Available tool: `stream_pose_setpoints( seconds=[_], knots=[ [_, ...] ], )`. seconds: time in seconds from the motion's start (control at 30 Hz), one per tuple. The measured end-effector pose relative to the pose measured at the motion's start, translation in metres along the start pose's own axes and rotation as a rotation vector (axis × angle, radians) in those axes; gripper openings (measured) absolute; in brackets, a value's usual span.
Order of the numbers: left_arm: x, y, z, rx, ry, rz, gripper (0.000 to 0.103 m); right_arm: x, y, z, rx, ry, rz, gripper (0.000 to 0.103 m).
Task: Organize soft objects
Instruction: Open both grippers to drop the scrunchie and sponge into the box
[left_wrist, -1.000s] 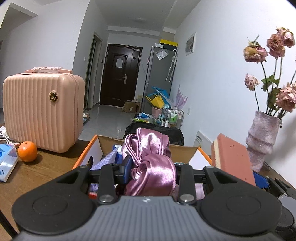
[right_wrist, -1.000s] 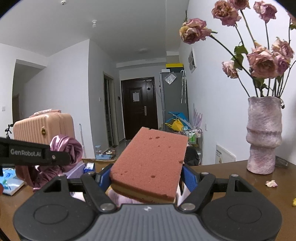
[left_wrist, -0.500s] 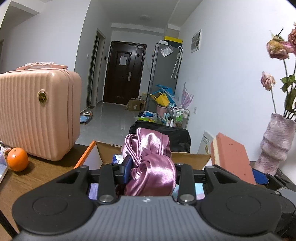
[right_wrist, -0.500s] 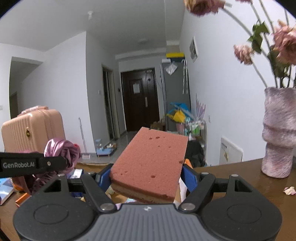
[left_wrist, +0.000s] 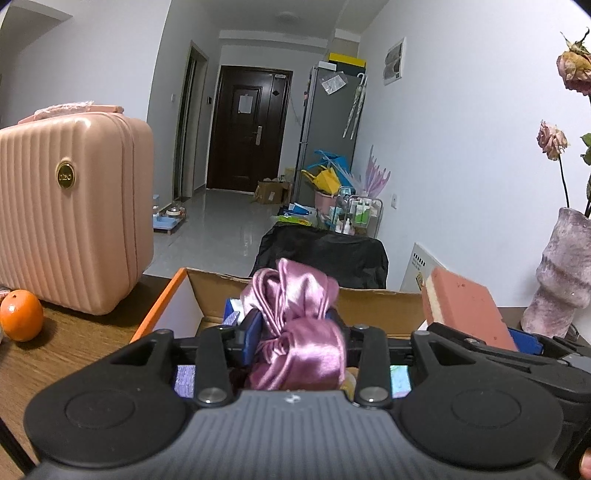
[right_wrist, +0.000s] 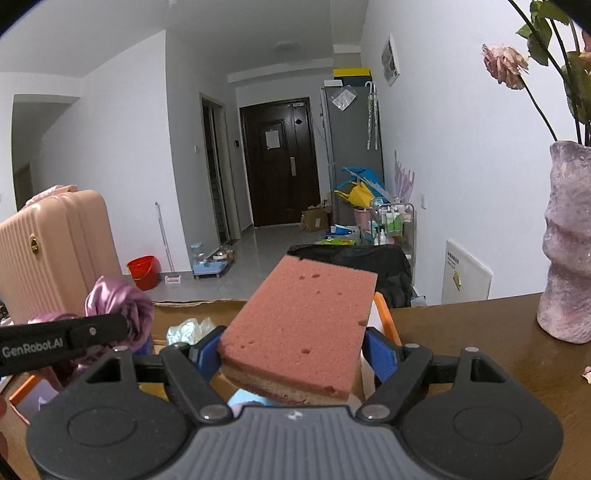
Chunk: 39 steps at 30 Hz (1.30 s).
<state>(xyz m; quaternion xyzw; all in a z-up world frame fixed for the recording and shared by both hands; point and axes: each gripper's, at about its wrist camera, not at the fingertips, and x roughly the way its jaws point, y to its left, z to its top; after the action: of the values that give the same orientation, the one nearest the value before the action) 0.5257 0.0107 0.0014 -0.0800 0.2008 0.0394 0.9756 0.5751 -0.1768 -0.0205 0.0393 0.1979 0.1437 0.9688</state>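
The left gripper (left_wrist: 293, 328) is clamped on a purple satin cloth (left_wrist: 295, 332), held over the open cardboard box (left_wrist: 369, 302); only the left wrist view shows an orange (left_wrist: 20, 319) left of that box. The right gripper (right_wrist: 295, 350) is clamped on a pink sponge (right_wrist: 303, 321) above the box's right side, and only its view shows the red bucket (right_wrist: 142, 271) beyond the box.

White plastered walls (left_wrist: 461, 155) line a corridor with a glossy pale grey tiled floor (left_wrist: 218, 229), ending at a dark brown panelled door (left_wrist: 245, 129). A tall grey metal cabinet (left_wrist: 327, 136) stands right of it, clutter heaped at its foot. A round flat ceiling lamp (left_wrist: 286, 15) is unlit. The brown wood-grain desk (right_wrist: 480, 332) fills the foreground
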Motion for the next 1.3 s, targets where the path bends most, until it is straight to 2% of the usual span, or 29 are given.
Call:
stream_pose_setpoints(
  seconds=[0.03,0.1,0.13,0.2,0.27,0.33,0.53,1.03,1.3],
  knots=[
    [0.0,0.001,0.0,-0.004,-0.001,0.005,0.046,0.0,0.0,0.0,0.001,0.0,-0.005,0.082],
    [-0.003,0.002,0.0,-0.018,-0.012,0.019,0.066,-0.001,-0.001,-0.001,0.006,0.001,-0.007,0.083],
    [-0.005,0.004,0.001,-0.027,-0.02,0.029,0.071,-0.002,-0.002,-0.001,0.009,0.001,-0.008,0.087],
    [-0.008,0.008,0.002,-0.039,-0.04,0.049,0.091,-0.003,-0.003,-0.001,0.016,0.002,-0.015,0.093],
    [-0.011,0.011,0.003,-0.06,-0.052,0.082,0.103,-0.005,-0.004,-0.002,0.022,-0.006,-0.022,0.099],
    [-0.013,0.014,0.004,-0.067,-0.058,0.108,0.103,-0.006,-0.004,-0.002,0.025,-0.012,-0.031,0.103],
    [-0.009,0.02,0.005,-0.089,-0.031,0.121,0.103,-0.013,-0.004,-0.003,0.018,-0.042,-0.044,0.103],
    [-0.024,0.018,0.004,-0.036,-0.059,0.132,0.103,-0.034,-0.001,-0.005,0.0,-0.074,-0.055,0.103],
    [-0.046,0.02,-0.004,-0.011,-0.062,0.132,0.103,-0.057,-0.001,-0.012,-0.014,-0.089,-0.067,0.103]
  ],
)
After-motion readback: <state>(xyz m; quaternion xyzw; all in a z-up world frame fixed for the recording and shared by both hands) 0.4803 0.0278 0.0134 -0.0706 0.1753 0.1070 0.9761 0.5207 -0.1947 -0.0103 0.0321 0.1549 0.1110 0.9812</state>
